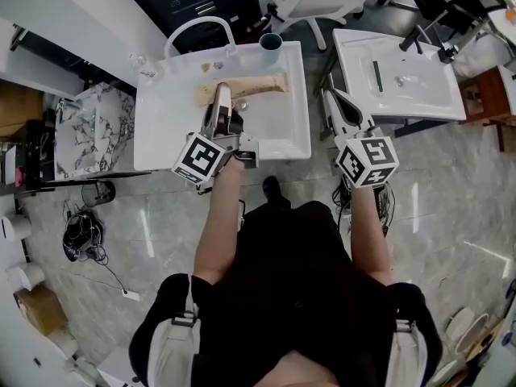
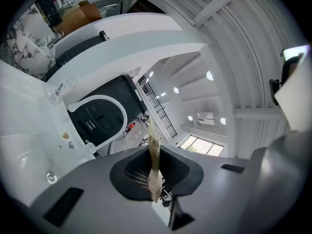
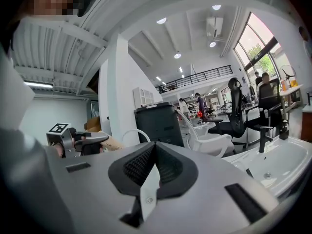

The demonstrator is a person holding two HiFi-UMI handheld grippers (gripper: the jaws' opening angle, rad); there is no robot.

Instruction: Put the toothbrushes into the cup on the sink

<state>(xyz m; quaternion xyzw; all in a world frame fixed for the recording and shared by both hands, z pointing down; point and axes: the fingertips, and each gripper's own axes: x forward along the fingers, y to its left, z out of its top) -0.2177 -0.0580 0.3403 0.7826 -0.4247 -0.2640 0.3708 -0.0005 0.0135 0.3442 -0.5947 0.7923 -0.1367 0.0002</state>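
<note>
Head view: the left gripper hangs over the basin of the white sink, in front of and to the left of the blue cup, which stands on the sink's back rim. The gripper holds a long tan strip, most likely a wrapped toothbrush. The strip lies level, with its free end reaching toward the cup but well short of it. The right gripper floats off the sink's edge, to the right of the cup.

Left gripper view: the jaws are almost together, pinching the tan strip edge-on. The white arched faucet is off to one side. The cup doesn't show here.

Right gripper view: the jaws meet pad to pad with nothing between them.

The step in hand looks like carrying the brush to the cup. I'd keep the pinch firm and roll the wrist so the free end points down. Centre that end over the cup's mouth and lower it well inside before letting go, since a light cup could tip if nudged.
</note>
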